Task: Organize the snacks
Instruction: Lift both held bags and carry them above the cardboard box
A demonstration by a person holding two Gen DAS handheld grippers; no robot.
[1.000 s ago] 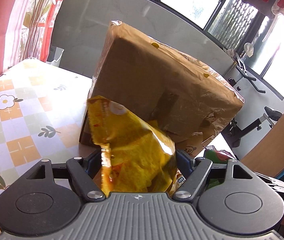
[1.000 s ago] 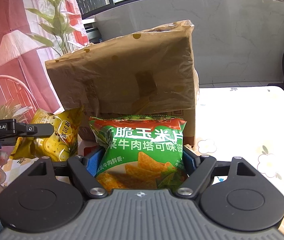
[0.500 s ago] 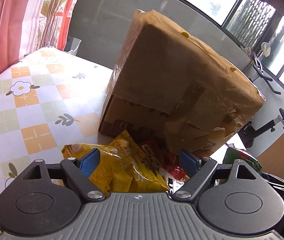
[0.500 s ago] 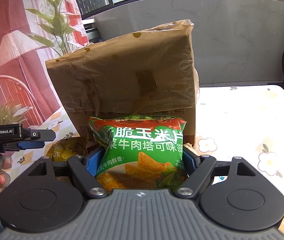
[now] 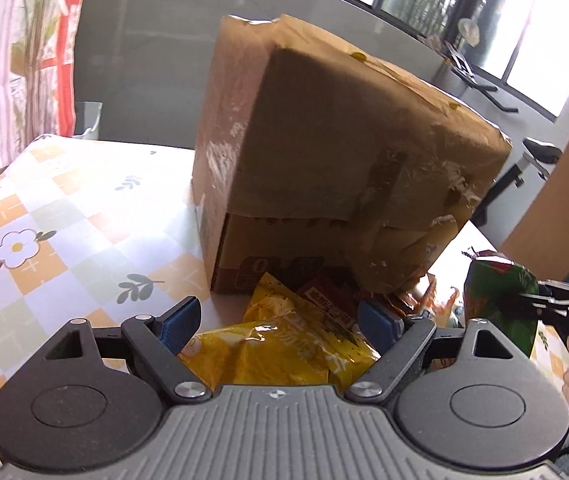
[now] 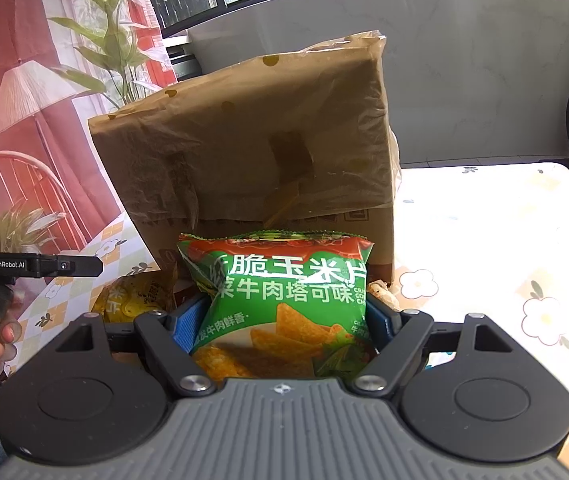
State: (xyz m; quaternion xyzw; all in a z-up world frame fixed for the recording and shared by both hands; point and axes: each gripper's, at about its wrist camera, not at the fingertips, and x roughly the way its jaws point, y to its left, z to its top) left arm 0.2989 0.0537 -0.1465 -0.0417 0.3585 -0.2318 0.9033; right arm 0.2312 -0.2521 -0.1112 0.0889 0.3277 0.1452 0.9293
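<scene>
Hovering wide open, the left gripper [image 5: 278, 316] has just spread its jaws — the yellow chip bag [image 5: 284, 350] lies loose beneath them, on the table [image 5: 84, 216] beside the cardboard box [image 5: 324, 160]. Right view — the right gripper [image 6: 288, 320] clamps the green corn chip bag [image 6: 284, 300], upright before that box [image 6: 244, 160].

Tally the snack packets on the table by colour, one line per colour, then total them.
Yellow crinkly foil packets: 1
Green corn-chip bag with white lettering, clamped in the right gripper: 1
Red packets lying by the brown cardboard box: at least 1, partly hidden
Total: 3 clearly visible
</scene>
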